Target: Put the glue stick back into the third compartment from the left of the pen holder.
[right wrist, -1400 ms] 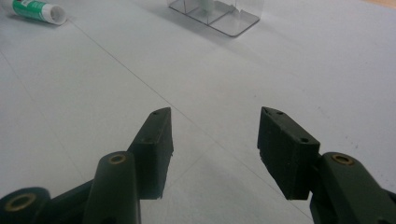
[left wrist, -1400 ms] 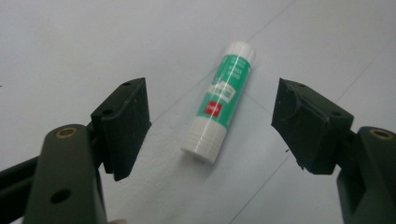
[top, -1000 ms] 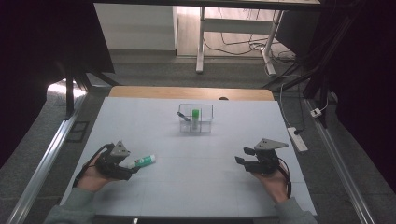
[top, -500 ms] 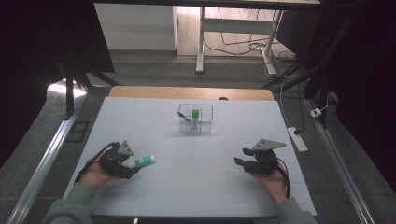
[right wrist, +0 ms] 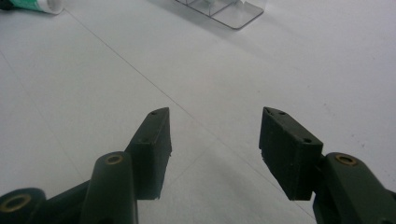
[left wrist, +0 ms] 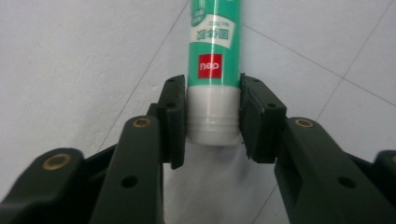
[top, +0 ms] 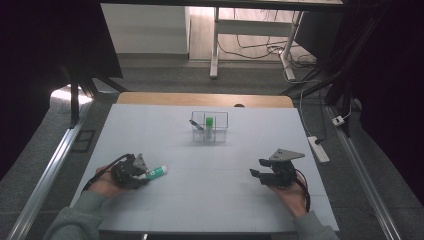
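A green and white glue stick lies on the white table at the front left. My left gripper has just been closing, and both pads now press on the stick's white end. My right gripper rests near the front right, open, with only bare table between its jaws. The far tip of the glue stick shows at the top left of the right gripper view.
A clear plastic organiser stands at the middle back of the table, holding a green-capped item and a dark one. A white power strip lies on the floor to the right of the table.
The left gripper's jaws have closed from wide open onto the glue stick's white end, and the left hand shifted slightly. The right gripper has not moved.
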A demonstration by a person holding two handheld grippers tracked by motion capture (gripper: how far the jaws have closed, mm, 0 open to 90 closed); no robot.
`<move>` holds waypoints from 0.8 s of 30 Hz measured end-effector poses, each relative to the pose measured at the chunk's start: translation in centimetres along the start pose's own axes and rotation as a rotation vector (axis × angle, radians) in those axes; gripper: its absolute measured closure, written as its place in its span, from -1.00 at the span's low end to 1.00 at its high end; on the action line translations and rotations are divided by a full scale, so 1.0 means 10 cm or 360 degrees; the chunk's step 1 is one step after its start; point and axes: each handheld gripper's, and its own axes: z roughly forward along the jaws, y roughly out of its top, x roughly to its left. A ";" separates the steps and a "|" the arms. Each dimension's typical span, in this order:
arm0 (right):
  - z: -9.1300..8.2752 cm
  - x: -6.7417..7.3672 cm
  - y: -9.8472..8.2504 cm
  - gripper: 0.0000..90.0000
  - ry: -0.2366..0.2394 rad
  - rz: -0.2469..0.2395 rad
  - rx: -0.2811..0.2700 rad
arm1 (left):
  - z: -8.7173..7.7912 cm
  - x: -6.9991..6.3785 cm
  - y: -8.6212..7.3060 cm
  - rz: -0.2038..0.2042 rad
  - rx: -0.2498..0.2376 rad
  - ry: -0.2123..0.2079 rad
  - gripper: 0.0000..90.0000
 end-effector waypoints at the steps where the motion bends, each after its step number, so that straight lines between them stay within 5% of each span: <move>1: 0.00 0.00 0.00 -0.03 0.0000 0.0000 0.0001 | 0.00 0.00 0.00 0.0012 -0.0001 0.0000 0.42; 8: -0.01 0.01 0.01 -0.03 -0.0006 -0.0010 -0.0003 | -0.01 -0.03 0.03 0.0037 0.0011 0.0034 0.44; 24: 0.01 0.05 0.04 -0.03 0.0008 -0.0028 -0.0025 | -0.16 -0.15 0.19 -0.0012 -0.0207 -0.0014 0.43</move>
